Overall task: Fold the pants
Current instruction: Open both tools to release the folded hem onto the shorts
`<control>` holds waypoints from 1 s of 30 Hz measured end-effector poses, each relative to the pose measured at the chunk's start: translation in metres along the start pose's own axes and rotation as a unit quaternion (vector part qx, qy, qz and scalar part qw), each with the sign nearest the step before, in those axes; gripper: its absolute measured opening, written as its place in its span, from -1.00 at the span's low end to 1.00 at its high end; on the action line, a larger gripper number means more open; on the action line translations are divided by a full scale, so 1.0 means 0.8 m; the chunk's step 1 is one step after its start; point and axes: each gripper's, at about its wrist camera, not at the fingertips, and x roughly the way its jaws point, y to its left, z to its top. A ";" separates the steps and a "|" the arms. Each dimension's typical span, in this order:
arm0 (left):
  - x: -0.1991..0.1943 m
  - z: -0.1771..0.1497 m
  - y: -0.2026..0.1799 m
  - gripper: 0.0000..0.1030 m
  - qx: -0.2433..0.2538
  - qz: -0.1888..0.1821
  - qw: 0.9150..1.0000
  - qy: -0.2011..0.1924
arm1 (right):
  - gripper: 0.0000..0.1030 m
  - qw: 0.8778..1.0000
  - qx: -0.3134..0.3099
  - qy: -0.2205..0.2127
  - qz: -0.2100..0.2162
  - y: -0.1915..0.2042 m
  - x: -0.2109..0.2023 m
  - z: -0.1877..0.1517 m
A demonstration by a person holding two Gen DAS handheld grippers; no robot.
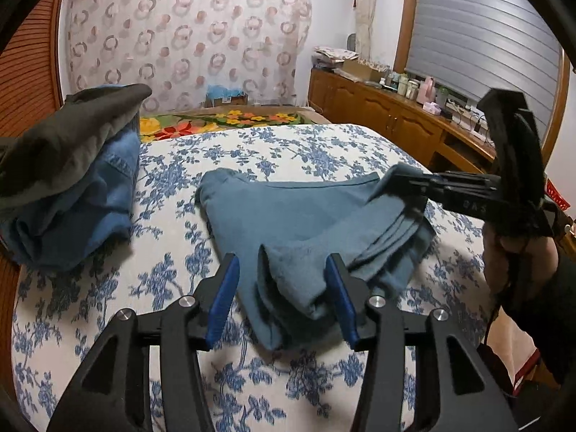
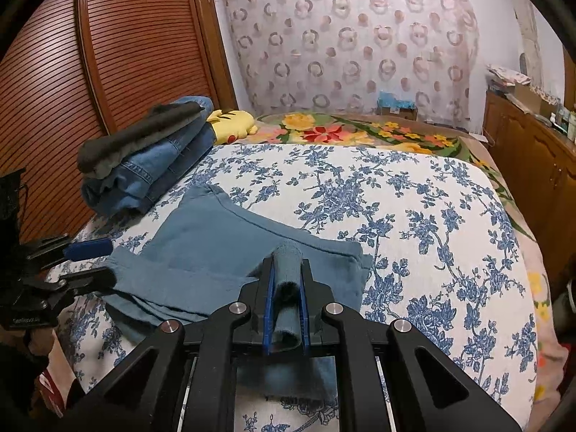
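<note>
Bedroom with a patterned curtain (image 2: 352, 43), slatted wooden wardrobe doors (image 2: 118, 36) and a low wooden cabinet run (image 1: 388, 115). Below, a wide bed under a white bedspread printed with blue flowers (image 2: 414, 216). At its far left edge, a stack of folded denim and dark grey clothes (image 2: 144, 165).

Near the front edge, partly folded teal-blue fabric pants (image 1: 295, 216), lying in several layers on the bedspread.

Right gripper (image 2: 287, 280): closed tight on a bunched corner of the pants. Left gripper (image 1: 282, 280): blue-padded fingers (image 1: 226, 295) spread wide on either side of a raised fold, not pinching it.

Apparently mid-fold, one end gathered. Next, probably: close the left jaws on the near fold, then carry both corners over together, keeping layers aligned.
</note>
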 end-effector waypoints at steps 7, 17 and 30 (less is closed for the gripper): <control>-0.017 -0.016 0.003 -0.01 -0.003 -0.001 1.000 0.003 | -0.44 1.000 0.007 -0.001 -0.006 -0.007 -0.007 0.005; -0.002 -0.023 0.004 -0.01 0.005 0.001 1.000 0.027 | -0.34 1.000 -0.001 -0.004 0.005 -0.020 -0.051 -0.012; 0.039 0.013 0.004 -0.01 0.009 0.003 0.999 0.043 | -0.34 0.998 -0.048 0.043 0.015 -0.019 -0.046 -0.034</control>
